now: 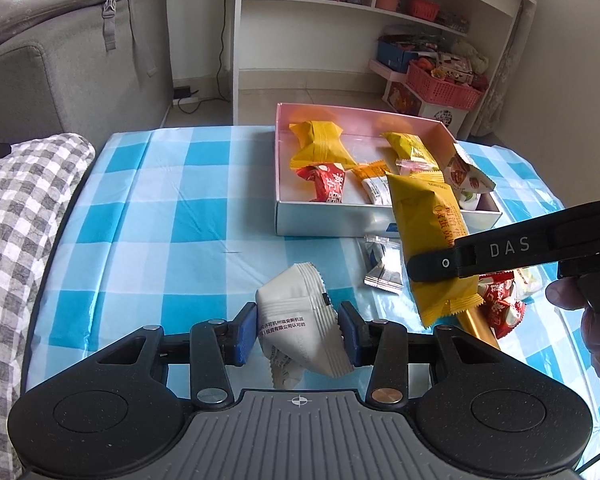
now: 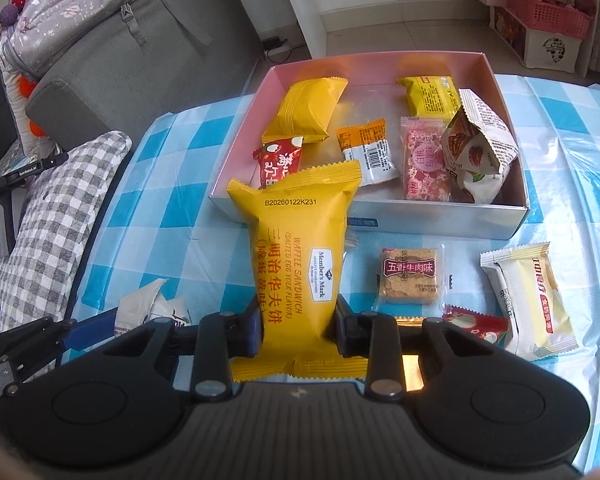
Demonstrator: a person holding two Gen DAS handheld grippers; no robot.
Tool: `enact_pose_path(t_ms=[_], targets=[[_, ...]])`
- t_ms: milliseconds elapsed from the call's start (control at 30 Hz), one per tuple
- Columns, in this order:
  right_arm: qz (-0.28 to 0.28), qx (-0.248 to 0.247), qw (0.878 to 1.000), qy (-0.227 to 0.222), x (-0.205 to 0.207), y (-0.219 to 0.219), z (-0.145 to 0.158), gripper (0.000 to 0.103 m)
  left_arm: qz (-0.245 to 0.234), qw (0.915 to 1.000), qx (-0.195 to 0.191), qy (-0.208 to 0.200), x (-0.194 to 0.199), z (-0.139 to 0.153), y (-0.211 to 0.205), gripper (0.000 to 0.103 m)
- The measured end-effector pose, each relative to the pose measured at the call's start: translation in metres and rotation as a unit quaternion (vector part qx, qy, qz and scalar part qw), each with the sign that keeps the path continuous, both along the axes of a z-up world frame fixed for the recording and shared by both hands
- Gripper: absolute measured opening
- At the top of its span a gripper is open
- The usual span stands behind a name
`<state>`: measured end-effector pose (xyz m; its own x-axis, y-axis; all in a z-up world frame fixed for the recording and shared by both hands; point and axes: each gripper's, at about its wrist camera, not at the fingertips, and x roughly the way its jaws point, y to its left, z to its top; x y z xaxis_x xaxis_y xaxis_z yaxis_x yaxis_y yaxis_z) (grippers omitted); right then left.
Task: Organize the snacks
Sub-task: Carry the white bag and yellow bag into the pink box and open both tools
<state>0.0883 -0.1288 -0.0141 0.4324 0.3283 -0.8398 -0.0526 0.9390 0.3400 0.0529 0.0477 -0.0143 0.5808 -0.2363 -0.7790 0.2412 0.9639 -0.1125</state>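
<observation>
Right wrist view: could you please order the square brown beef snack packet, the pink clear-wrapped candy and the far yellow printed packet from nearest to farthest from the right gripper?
1. The square brown beef snack packet, on the checked cloth just right of the right gripper.
2. The pink clear-wrapped candy, inside the box near its front wall.
3. The far yellow printed packet, at the box's back right.

Your right gripper (image 2: pixel 296 330) has black arms and blue pads around a yellow waffle packet (image 2: pixel 300 256) with red lettering; your left gripper (image 1: pixel 298 330) matches, on a white packet (image 1: pixel 300 316). The table (image 1: pixel 172 216) wears blue-and-white checks; the box (image 2: pixel 440 220) is pink inside, silver outside
</observation>
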Motion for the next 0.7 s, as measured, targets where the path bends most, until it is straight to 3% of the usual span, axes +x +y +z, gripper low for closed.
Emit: enact_pose_path(t_ms=[333,700], targets=[[-0.013,0.022,0.999,-0.026,0.008,-0.023,0.012,0.031,0.003,0.9998,-0.014,-0.014,0.011,0.010,-0.006,0.040],[-0.095,0.063,0.992,-0.062,0.035,-0.084,0.027,0.031,-0.018,0.9974,-0.049,-0.050,0.059,0.031,-0.045,0.039]])
